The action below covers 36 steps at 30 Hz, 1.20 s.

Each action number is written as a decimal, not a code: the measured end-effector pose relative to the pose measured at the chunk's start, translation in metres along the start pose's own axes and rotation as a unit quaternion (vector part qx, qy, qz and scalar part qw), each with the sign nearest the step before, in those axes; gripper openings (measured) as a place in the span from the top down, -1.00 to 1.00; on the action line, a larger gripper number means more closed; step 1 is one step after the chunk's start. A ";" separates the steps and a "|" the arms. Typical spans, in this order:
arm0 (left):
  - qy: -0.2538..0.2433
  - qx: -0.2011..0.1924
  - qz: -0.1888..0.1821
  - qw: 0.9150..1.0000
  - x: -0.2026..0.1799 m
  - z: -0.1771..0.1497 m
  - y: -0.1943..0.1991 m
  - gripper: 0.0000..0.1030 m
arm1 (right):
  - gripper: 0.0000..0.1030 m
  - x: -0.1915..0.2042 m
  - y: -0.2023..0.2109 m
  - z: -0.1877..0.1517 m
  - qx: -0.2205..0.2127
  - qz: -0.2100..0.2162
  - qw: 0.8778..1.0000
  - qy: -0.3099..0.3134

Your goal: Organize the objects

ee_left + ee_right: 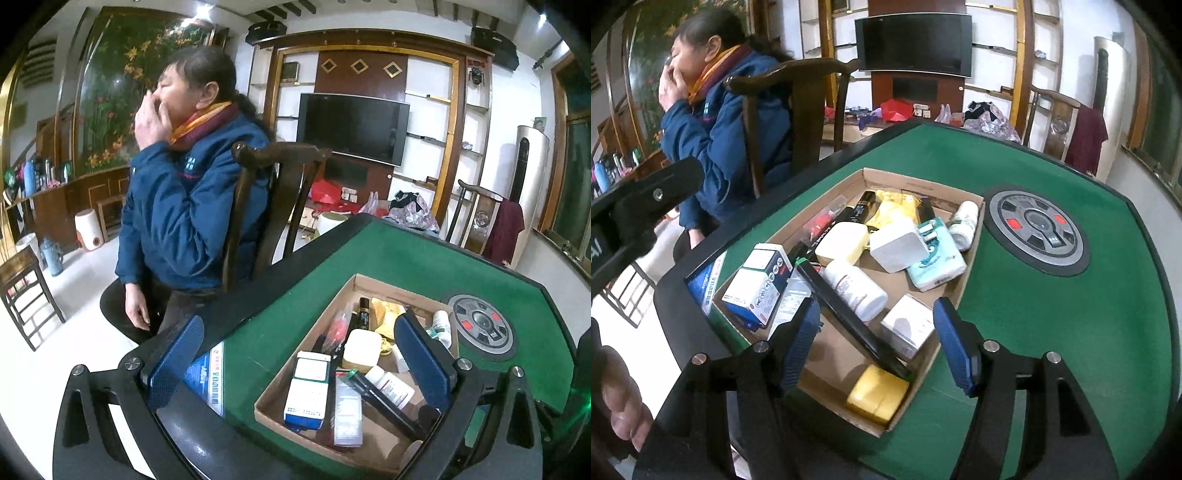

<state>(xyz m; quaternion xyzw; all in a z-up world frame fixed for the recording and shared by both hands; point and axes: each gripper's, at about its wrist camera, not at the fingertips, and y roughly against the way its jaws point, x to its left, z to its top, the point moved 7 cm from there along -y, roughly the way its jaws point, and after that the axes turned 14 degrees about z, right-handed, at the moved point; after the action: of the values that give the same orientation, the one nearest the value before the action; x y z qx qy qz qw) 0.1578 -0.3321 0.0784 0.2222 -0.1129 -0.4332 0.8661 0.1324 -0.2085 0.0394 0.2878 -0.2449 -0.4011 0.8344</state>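
On the green counter (1015,314) sits a shallow cardboard tray (925,360), crowded with small things, just left of the round grey dial (1038,230) set into the felt. Both my grippers hover over its near end.

My right gripper (875,343) has its fingers (801,343) apart and empty, nothing pressed between the blue pads; the left pad hangs above the tray's near left part and the right pad above its right wall. Between them in the right wrist view lie a long black stick (849,310) running diagonally, a white pill bottle (857,290) just beside it, a small clear-wrapped box (908,325) and a yellow block (877,393) at the near corner. Farther in I see a blue and white carton (757,280) at the left wall, a white charger cube (897,245), a pale cream case (842,242), a tissue pack (936,264), a small white bottle (964,225) at the far right and a yellow packet (895,205).

My left gripper (299,362) is spread wide too, holding nothing; its left finger is over the counter's black edge, beside a blue leaflet (208,376) lying outside the tray, and its right finger stands over the tray's right part.

Beyond the far left of the counter a person in a blue jacket (184,206) sits on a dark wooden chair (269,199), one hand raised to the face.
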 end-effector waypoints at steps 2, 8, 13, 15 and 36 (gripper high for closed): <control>0.001 0.003 0.003 1.000 0.005 -0.001 -0.004 -0.97 | -0.23 0.004 -0.003 0.001 0.004 -0.005 1.000 0.007; 0.010 0.011 0.009 1.000 0.020 -0.004 -0.012 -0.97 | -0.23 0.015 -0.019 0.001 0.025 -0.004 1.000 0.010; 0.017 0.018 0.007 1.000 0.029 -0.005 -0.020 -0.97 | -0.23 0.026 -0.028 -0.002 0.039 -0.006 0.999 0.018; 0.019 0.025 0.005 0.999 0.034 -0.006 -0.026 -0.97 | -0.23 0.030 -0.032 -0.001 0.044 -0.008 0.999 0.024; 0.035 0.043 0.031 0.998 0.048 -0.013 -0.044 -0.97 | -0.23 0.063 -0.055 0.007 0.064 -0.012 0.995 0.073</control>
<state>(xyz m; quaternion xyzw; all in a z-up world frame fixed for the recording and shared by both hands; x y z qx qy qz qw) 0.1610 -0.3904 0.0460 0.2710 -0.1078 -0.3929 0.8721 0.1334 -0.2897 0.0182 0.3718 -0.2050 -0.3724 0.8253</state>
